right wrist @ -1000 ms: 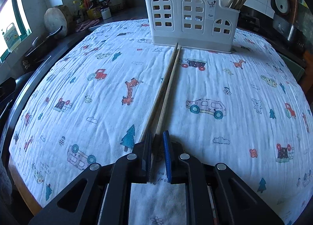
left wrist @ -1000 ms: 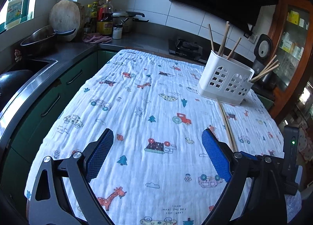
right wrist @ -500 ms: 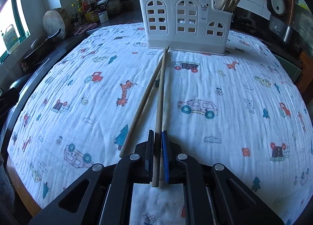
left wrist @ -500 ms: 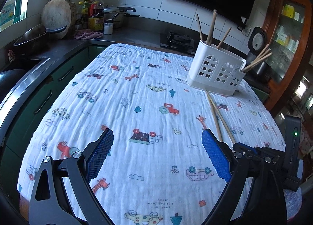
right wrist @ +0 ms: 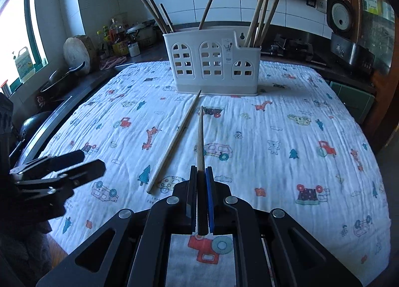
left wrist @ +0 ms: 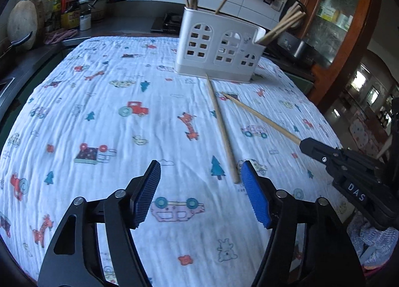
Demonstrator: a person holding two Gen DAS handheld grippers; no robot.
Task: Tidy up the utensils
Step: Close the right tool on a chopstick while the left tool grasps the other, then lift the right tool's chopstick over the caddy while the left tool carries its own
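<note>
Printed tablecloth [left wrist: 104, 102] covers table; white holder [right wrist: 214, 62] interior hidden, chopsticks stick out; right gripper [right wrist: 202, 177] clamps one chopstick [right wrist: 200, 134]; left gripper [left wrist: 199, 182] closing, nothing gripped, loose chopstick [left wrist: 220, 127] beside its right pad

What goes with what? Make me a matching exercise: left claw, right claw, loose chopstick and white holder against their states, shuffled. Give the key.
1. left claw
2. right claw
3. loose chopstick
4. white holder

A. stands upright at the far end of the cloth
B. lies flat on the cloth
C. grips nothing
D. clamped on a held chopstick

Pairs: 1-C, 2-D, 3-B, 4-A.
The left claw's jaws are closing with nothing pressed between them. The loose chopstick's near end lies just ahead, ungripped.
</note>
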